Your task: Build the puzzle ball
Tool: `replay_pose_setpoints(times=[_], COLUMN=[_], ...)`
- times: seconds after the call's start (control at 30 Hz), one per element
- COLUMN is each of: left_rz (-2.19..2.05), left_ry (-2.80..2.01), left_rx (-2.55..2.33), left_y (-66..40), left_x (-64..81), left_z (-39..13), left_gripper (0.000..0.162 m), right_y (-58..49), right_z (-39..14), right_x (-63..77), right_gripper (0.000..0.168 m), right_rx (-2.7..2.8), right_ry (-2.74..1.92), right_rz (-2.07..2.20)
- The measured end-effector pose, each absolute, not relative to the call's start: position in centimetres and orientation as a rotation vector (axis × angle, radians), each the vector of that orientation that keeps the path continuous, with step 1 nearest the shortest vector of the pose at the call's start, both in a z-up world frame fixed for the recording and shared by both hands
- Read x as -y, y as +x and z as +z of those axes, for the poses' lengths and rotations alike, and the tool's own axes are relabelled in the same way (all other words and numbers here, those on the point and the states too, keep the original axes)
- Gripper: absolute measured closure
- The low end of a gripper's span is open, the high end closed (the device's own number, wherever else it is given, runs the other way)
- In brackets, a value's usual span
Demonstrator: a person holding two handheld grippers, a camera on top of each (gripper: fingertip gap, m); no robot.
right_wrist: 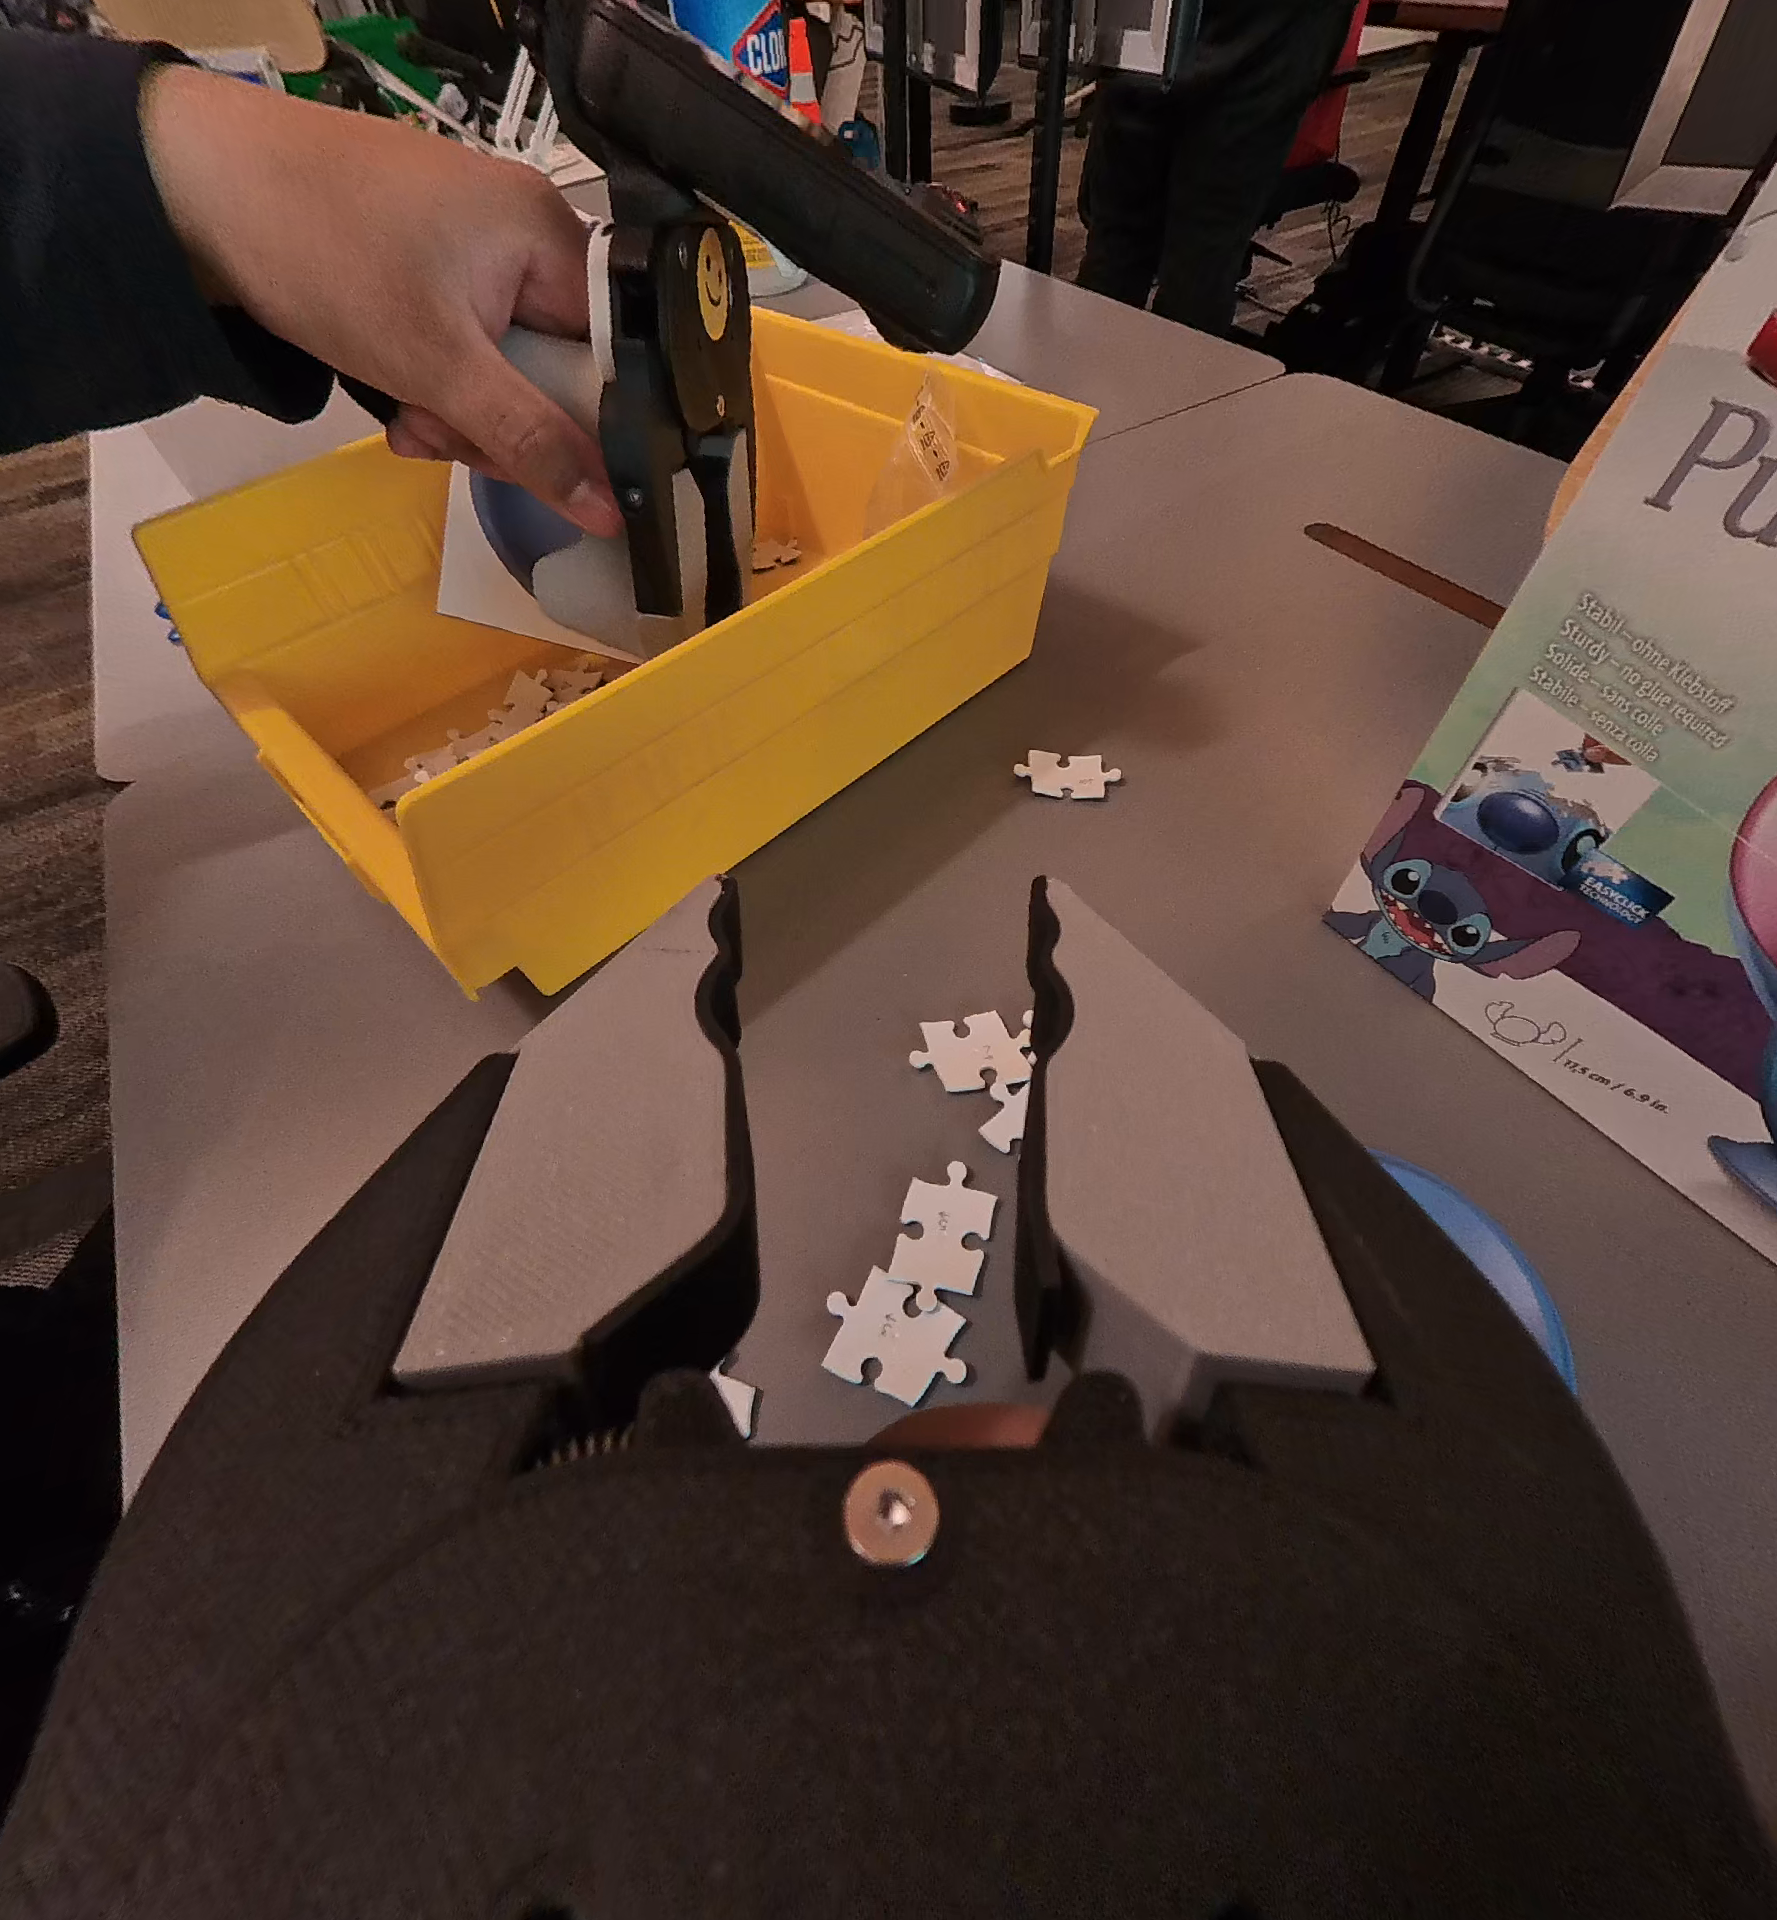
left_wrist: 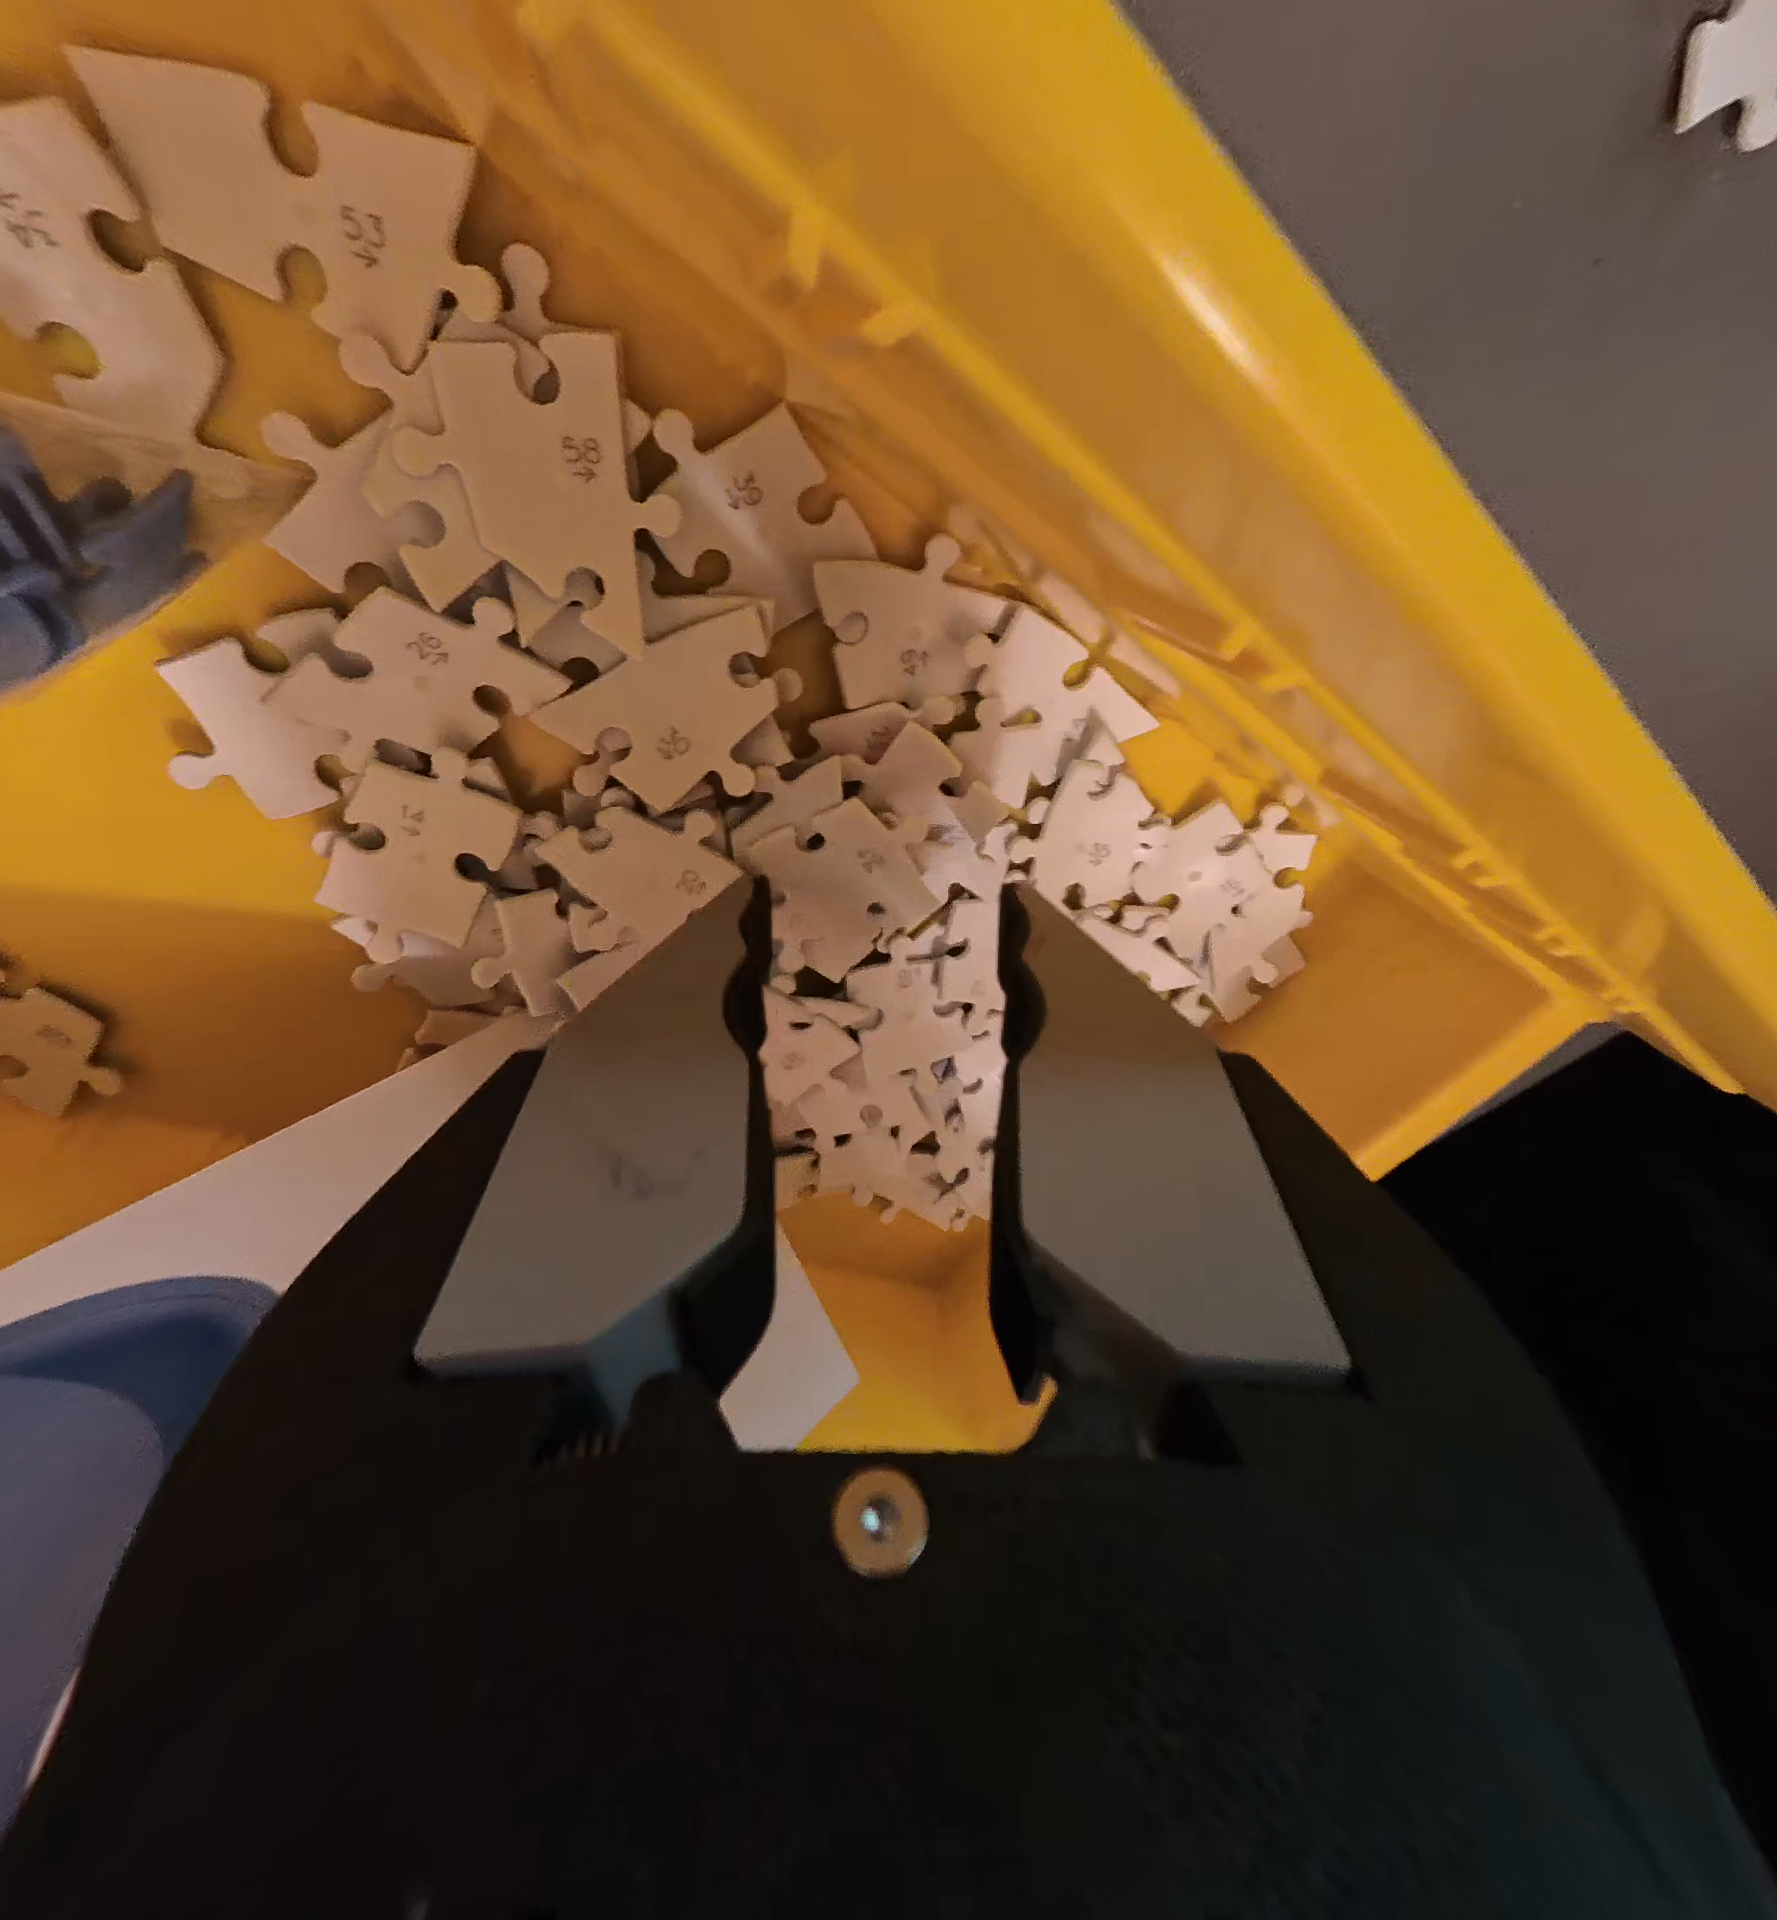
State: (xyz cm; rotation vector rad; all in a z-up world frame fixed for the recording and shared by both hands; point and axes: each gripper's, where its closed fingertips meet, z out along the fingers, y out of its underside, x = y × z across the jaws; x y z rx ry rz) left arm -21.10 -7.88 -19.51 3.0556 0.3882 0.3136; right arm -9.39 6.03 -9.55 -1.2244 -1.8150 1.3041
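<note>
Now | white numbered puzzle pieces point(left_wrist: 572, 644) heaped in yellow bin point(left_wrist: 967, 343) | both claws parted, empty

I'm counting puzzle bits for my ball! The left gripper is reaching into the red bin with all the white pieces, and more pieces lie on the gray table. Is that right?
Almost. The bin is yellow, not red, as the right wrist view shows. The left gripper does reach into it over the white pieces, and more pieces lie on the gray table.

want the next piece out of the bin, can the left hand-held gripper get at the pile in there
Probably yes. The left hand-held gripper is already inside the open-topped bin, jaws open right over the pile, with nothing between them.
</note>
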Motion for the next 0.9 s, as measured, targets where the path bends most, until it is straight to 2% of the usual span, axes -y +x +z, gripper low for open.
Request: replay_pose_setpoints(times=[0.53,0.6,0.63,0.9], left_rz=[0.189,0.195,0.180,0.242], left_ry=[3.048,3.035,3.035,3.086], left_rx=[-0.341,-0.334,-0.324,-0.343], left_y=[-22.0,-21.9,-22.0,-21.9], left_x=[8.1,8.3,8.3,8.6], left_z=[-19.7,-20.0,-20.1,-18.4], left_gripper=[0.120,0.124,0.132,0.133], right_y=[-9.4,-9.4,-9.4,-9.4], right_z=[-9.6,-9.6,-9.6,-9.5], right_x=[-6.0,-6.0,-6.0,-6.1], right_gripper=[0.115,0.115,0.116,0.115], right_rx=[1.817,1.817,1.816,1.813], right_ry=[-1.223,-1.224,-1.226,-1.227], right_rz=[1.304,1.304,1.304,1.307])
